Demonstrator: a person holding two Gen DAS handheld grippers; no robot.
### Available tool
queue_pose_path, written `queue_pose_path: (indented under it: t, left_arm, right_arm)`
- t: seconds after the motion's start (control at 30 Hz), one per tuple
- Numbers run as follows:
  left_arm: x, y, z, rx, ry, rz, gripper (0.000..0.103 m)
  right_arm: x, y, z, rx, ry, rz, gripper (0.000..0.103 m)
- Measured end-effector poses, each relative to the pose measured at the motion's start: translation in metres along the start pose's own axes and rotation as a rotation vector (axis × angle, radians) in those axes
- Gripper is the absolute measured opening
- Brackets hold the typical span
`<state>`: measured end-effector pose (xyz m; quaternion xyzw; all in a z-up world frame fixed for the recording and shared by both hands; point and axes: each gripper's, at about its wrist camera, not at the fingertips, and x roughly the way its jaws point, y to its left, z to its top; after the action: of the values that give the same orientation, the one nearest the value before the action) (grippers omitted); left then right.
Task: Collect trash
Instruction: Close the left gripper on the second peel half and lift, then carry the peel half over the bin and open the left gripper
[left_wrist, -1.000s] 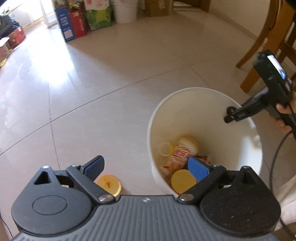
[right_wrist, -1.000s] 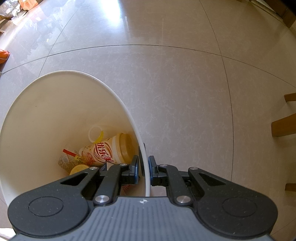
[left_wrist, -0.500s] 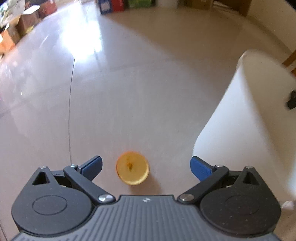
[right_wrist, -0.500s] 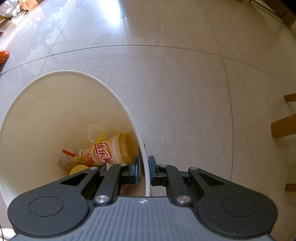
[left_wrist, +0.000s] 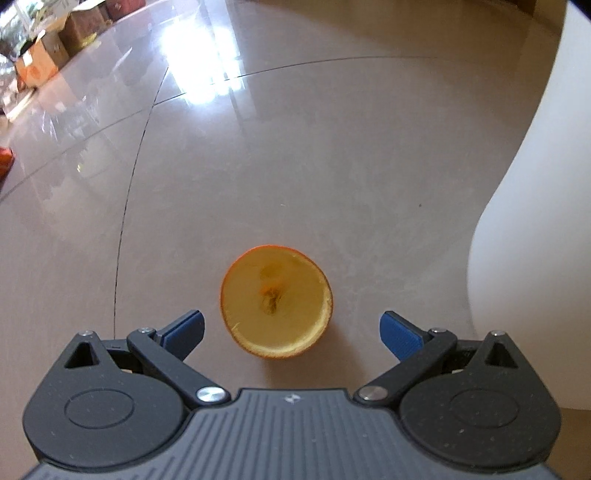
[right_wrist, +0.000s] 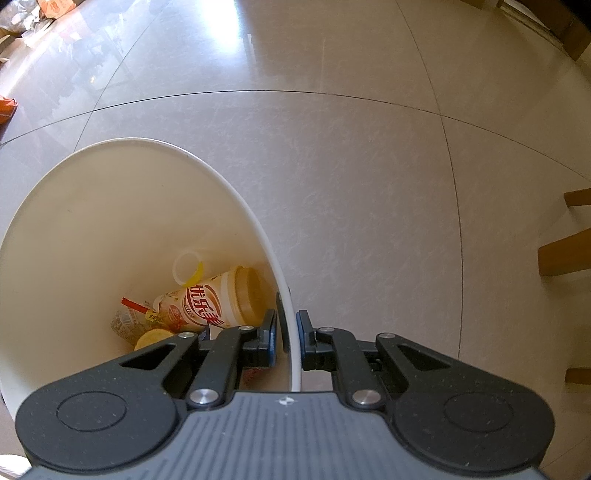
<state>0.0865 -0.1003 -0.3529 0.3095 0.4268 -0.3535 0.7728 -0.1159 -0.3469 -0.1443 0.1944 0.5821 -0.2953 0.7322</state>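
Through my left wrist camera I look down on a glossy beige tiled floor (left_wrist: 332, 155), with thin dark grout lines curving across it and a bright patch of window glare at the far side. Cardboard boxes (left_wrist: 44, 55) stand along the far left edge of the room. My left gripper (left_wrist: 291, 328) is spread wide, its blue-padded fingers (left_wrist: 184, 330) apart and holding nothing. Between them, just ahead of the tips, lies a hollowed orange peel half (left_wrist: 277, 301), cut side up, resting on the floor and touching neither finger. To the right, the white outer wall of the trash bin (left_wrist: 535, 221) rises near the peel but apart from it; nothing lies between the peel and my fingers.

Through my right wrist camera the same pale tiles (right_wrist: 369, 184) stretch away, glare at the top, and wooden chair legs (right_wrist: 565, 254) stand at the right edge. My right gripper (right_wrist: 288, 339) is clenched on the bin's rim (right_wrist: 293, 354), one finger inside the wall and one outside. Down in the bin lie a milk-tea cup (right_wrist: 214, 302) on its side, a clear plastic ring (right_wrist: 186, 264), a crumpled wrapper (right_wrist: 127, 321) and a yellow peel piece (right_wrist: 153, 338).
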Motion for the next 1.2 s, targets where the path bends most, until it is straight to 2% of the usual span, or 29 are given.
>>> queue_pose_path:
  t: [0.23,0.4,0.47,0.5,0.6,0.73,1.0,1.2]
  left_arm:
    - [0.028,-0.009,0.002,0.016,0.001,0.083,0.101]
    - [0.04,-0.003,0.004,-0.017,0.012,0.104,0.1]
    - [0.043,0.0,0.005,-0.03,0.018,0.11,0.097]
    - [0.042,0.001,0.005,-0.04,0.02,0.111,0.09]
    - [0.043,0.006,0.005,-0.058,0.033,0.083,0.077]
    - [0.042,0.01,0.007,-0.075,0.027,0.069,0.069]
    - [0.024,0.023,0.018,-0.059,0.09,0.023,0.066]
    - [-0.015,0.033,0.038,0.009,0.131,-0.008,0.065]
  right_arm:
    - [0.001,-0.001,-0.001,0.001,-0.001,0.0,0.013]
    - [0.0,-0.001,0.0,0.001,-0.001,0.0,0.013]
    - [0.001,0.0,-0.001,-0.002,-0.002,-0.002,0.014]
    - [0.0,0.0,-0.001,-0.001,-0.002,-0.001,0.014]
    - [0.0,-0.001,-0.001,-0.003,-0.003,-0.001,0.014]
    - [0.0,-0.001,0.0,-0.003,-0.001,-0.001,0.014]
    - [0.0,-0.003,0.001,0.005,0.001,0.01,0.014]
    - [0.0,-0.006,0.003,0.011,0.004,0.017,0.013]
